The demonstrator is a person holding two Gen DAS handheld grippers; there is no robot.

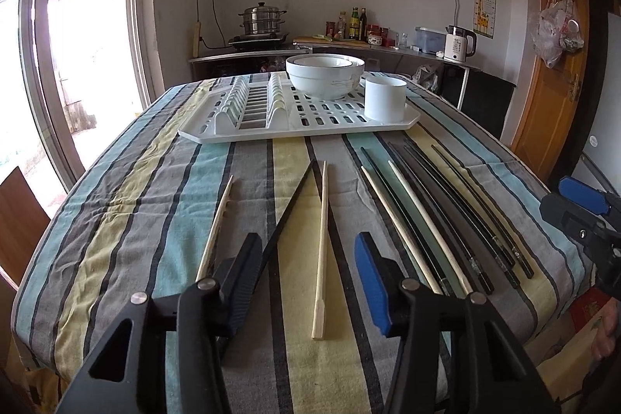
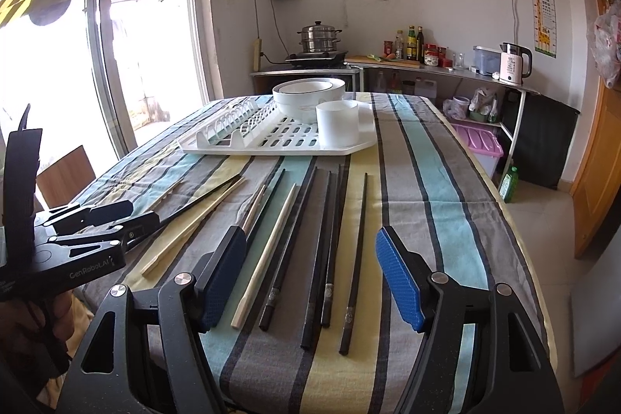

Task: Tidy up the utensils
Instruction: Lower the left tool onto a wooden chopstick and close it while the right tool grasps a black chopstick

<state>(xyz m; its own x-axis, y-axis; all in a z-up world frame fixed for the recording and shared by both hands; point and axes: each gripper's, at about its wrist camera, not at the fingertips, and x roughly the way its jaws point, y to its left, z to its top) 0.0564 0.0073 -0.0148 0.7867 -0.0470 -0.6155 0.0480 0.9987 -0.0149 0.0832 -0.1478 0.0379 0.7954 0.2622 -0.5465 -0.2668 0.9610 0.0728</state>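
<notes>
**Chopsticks laid out, both grippers spread and empty**

Closest to the left wrist camera, the left gripper [image 1: 308, 282] hangs with its fingers wide apart over the striped tablecloth [image 1: 128, 204], holding nothing. A pale wooden chopstick [image 1: 321, 251] lies between those fingers, a black chopstick [image 1: 287, 216] slants beside it, and another pale one [image 1: 217, 224] sits further left. My guess is the spread is meant to straddle one stick for a pick.

Over to the right, the right gripper [image 2: 310, 278] is likewise spread and empty above the bundle of dark chopsticks [image 2: 330, 251] and a light one [image 2: 268, 251]. All lie pointing toward the white drying tray [image 1: 349, 130], where a white cup [image 1: 385, 97], likely their destination, stands beside stacked bowls [image 1: 325, 74].

Only the right wrist view shows the left gripper's side profile and the pink bin [image 2: 479, 140] under the counter.
</notes>
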